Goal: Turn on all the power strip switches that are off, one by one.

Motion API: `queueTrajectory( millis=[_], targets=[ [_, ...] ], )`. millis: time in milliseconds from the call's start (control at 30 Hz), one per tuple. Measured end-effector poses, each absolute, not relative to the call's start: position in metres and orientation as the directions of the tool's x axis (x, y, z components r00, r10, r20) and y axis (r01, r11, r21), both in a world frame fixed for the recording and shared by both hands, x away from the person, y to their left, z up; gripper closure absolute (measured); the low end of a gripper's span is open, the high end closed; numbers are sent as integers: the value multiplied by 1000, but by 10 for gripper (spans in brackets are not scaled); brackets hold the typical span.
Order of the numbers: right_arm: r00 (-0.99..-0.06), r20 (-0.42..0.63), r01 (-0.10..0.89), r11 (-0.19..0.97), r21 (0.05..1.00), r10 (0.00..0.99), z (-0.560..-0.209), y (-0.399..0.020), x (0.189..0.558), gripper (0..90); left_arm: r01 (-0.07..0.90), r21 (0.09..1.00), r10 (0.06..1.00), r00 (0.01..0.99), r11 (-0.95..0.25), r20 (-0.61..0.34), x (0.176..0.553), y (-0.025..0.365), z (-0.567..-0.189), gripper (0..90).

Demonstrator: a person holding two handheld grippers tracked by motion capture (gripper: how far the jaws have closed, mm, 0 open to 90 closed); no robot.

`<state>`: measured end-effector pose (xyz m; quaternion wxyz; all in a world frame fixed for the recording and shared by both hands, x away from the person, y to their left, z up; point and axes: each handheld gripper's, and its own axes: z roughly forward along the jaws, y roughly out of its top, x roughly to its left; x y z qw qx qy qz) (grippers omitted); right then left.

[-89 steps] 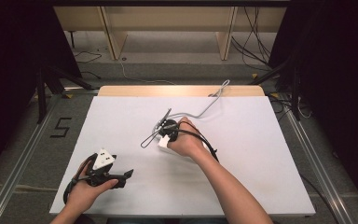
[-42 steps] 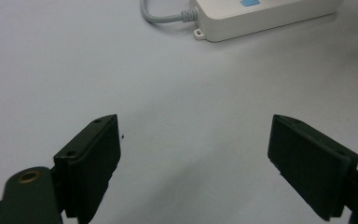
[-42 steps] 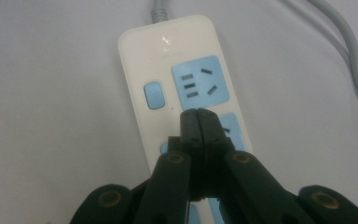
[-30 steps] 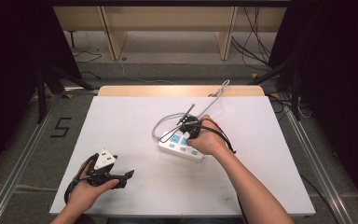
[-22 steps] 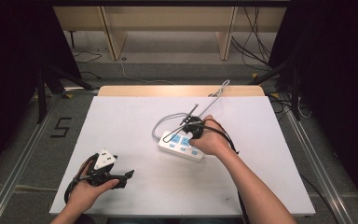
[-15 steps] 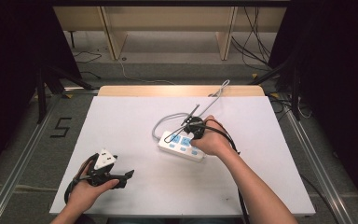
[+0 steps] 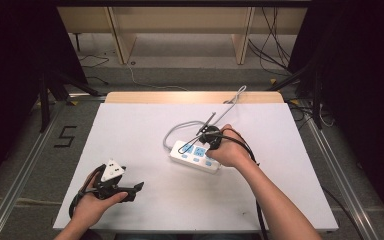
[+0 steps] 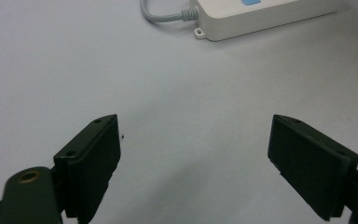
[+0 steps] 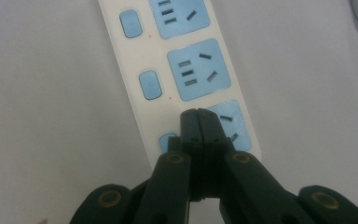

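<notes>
Presently: right gripper (image 9: 198, 116) jaws pressed together, empty, tip over nearest blue switch of white plastic power strip (image 7: 196, 157) at table centre. Left gripper (image 8: 196, 154) wide apart, idle at 7 o'clock. Switch-press apparently underway; outcome unconfirmed.

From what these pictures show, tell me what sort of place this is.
Probably a lab or recording workspace, not a home. A bare white table stands between dark curtained sides, loose cables trail over the floor behind it, and a "5" marker is taped on the floor beside it.
</notes>
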<state>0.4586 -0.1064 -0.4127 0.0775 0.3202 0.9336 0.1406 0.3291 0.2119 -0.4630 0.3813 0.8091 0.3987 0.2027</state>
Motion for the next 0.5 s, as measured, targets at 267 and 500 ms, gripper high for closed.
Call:
queueTrajectory(
  millis=[267, 500],
  targets=[
    [-787, -49, 577, 761, 297, 615, -414, -106, 458, 900, 489, 780, 800, 600, -391, 25, 329, 212, -463, 169],
    [-791, -48, 572, 767, 291, 609, -414, -107, 458, 900, 490, 779, 800, 600, -392, 25, 329, 212, -463, 168]
  ],
)
